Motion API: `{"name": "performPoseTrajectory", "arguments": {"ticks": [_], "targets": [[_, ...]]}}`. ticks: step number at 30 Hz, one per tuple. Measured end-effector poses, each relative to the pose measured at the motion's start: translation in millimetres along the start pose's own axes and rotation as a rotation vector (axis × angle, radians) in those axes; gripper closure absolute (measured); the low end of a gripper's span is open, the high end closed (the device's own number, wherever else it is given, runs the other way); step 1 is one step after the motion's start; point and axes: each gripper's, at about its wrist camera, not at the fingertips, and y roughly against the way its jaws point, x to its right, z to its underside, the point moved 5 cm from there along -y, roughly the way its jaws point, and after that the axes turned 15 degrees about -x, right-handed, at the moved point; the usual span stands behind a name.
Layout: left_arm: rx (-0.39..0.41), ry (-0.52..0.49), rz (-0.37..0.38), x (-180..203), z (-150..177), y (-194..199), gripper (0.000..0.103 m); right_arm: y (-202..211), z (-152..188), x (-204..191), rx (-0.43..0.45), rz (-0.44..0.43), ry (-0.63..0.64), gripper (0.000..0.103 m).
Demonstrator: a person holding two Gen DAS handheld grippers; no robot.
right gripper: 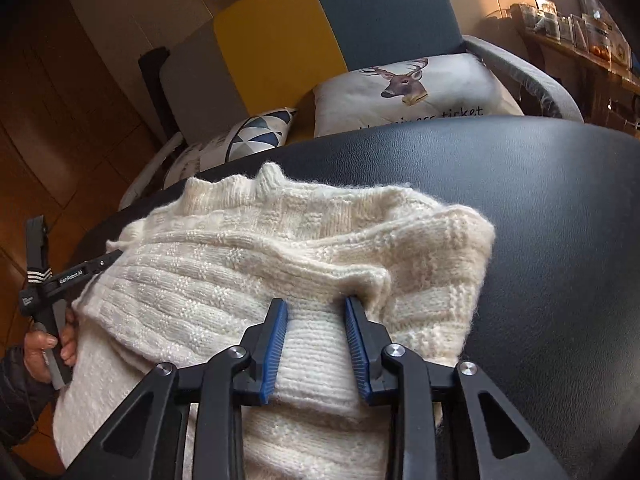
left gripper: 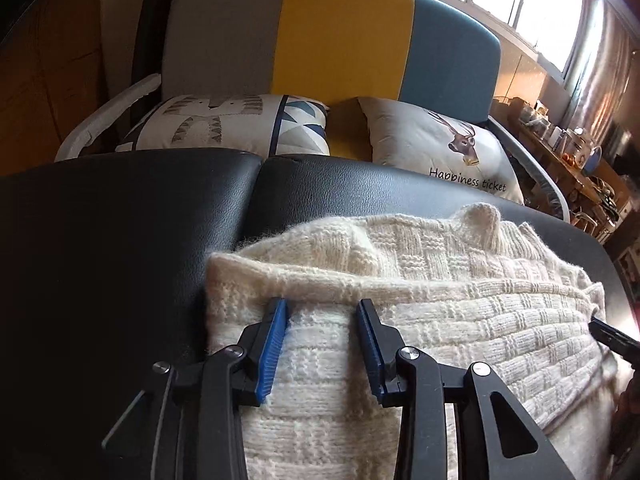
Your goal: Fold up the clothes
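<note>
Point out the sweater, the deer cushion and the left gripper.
sweater (left gripper: 460, 280), left wrist view, on the knitted upper layer.
deer cushion (right gripper: 404, 80), right wrist view, on the printed deer head.
left gripper (left gripper: 322, 308), left wrist view, midway between its blue fingertips, open over the sweater.

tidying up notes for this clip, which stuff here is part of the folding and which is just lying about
Part of the job: cream knit sweater, left gripper, right gripper, black padded surface under the sweater.

Lying about: deer pillow, triangle-print pillow, tricolour chair back, cluttered shelf.
</note>
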Motion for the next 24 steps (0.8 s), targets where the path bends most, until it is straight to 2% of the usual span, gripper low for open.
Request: {"name": "performPoseTrajectory", "arguments": {"ticks": [5,9,12,14,15,18,22,24], "targets": [[0.007,0.021,-0.028,2.2,21.3,10.5,0.065,-0.4,7.3,-12.7,-0.050,0.077,0.018,0.074],[0.032,0.027,-0.016,0.6,25.8,16.2,0.065,-0.4,11.0,-20.6,-0.033,0.150,0.032,0.074],[0.056,0.054,-0.028,2.2,29.9,47.7,0.066,24.4,16.2,-29.2,-0.072,0.186,-0.052,0.073],[0.092,0.055,0.037,9.2,52.2,86.9,0.063,56.9,41.8,-40.9,-0.040,0.111,-0.072,0.073],[0.110,0.037,0.057,13.4,66.6,104.8,0.057,72.2,56.4,-45.4,-0.026,0.068,-0.082,0.072],[0.149,-0.050,0.066,21.9,113.9,145.3,0.050,104.4,118.1,-40.1,-0.022,-0.098,-0.133,0.066],[0.104,-0.091,0.102,12.5,182.5,168.4,0.050,130.4,209.0,-12.1,-0.037,-0.141,-0.224,0.064],[0.073,-0.087,0.078,1.0,209.6,170.3,0.050,139.6,248.5,4.1,-0.029,-0.172,-0.277,0.063]]}}
